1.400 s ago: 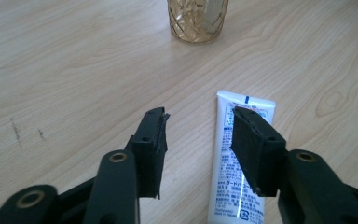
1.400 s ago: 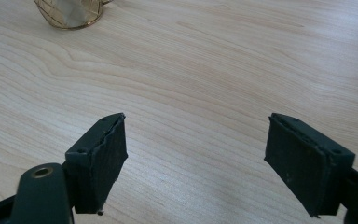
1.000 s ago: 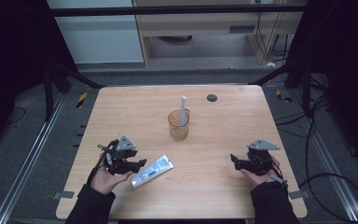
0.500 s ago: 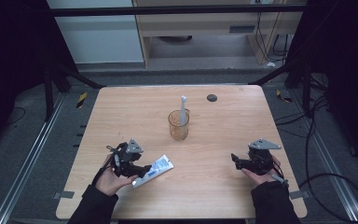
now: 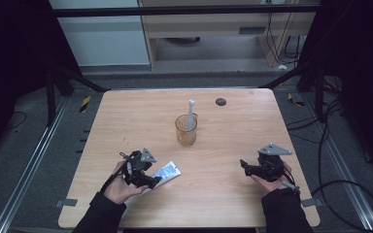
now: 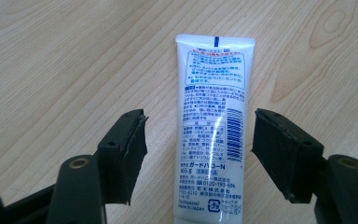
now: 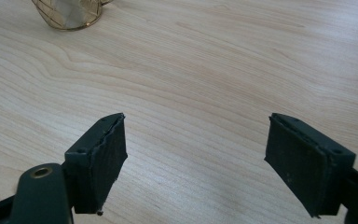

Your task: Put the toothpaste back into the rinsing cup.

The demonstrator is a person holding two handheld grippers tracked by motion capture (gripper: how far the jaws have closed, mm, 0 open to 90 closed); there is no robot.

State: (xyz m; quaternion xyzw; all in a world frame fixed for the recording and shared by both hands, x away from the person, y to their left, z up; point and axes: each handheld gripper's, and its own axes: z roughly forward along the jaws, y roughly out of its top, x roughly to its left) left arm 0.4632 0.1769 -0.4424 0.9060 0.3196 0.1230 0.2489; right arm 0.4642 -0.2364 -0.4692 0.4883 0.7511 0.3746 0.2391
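A white toothpaste tube [image 6: 212,130] with blue print lies flat on the wooden table [image 5: 126,121], near its front left [image 5: 167,171]. My left gripper [image 5: 148,180] hovers over the tube's near end, and its jaws have just been opening. In the left gripper view that gripper [image 6: 198,154] is open, one pad on each side of the tube, neither touching it. A clear amber cup [image 5: 186,130] with a white toothbrush [image 5: 191,112] standing in it is at the table's middle. At the front right my right gripper [image 5: 245,165] is open over bare wood [image 7: 196,158].
A small dark round disc [image 5: 220,101] lies near the table's far edge. The cup's base [image 7: 70,13] shows at the top left of the right gripper view. Metal rails and cables run along the floor on both sides of the table.
My left gripper has moved right and down over the tube's near end, and its jaws stand wider apart. The tube, the cup and my right gripper have stayed put.
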